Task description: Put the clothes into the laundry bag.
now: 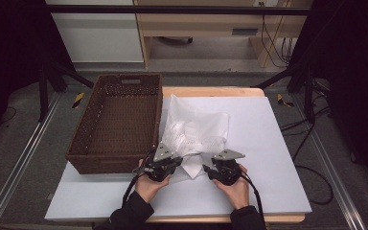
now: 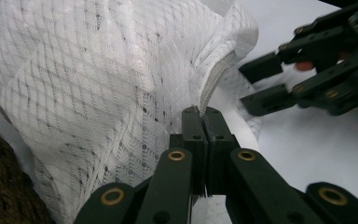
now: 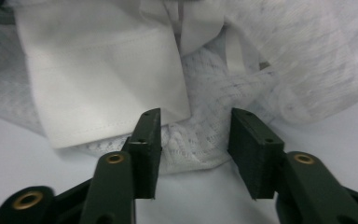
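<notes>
Your desk (image 1: pixel 278 158) has bare white surface to the right of the white garment (image 1: pixel 194 129) and along the near edge, while the wicker basket (image 1: pixel 117 120) walls off the left side, just beside the cloth. Both your hands come in low at the near edge, claws pointing away from you toward the garment's near hem. Your left claw (image 2: pixel 205 114) is clamped tight on a ribbed edge of the garment. Your right claw (image 3: pixel 193 135) stands partly open, cloth between its pads but not pinched. The basket holds nothing; the garment lies crumpled on the desk.
</notes>
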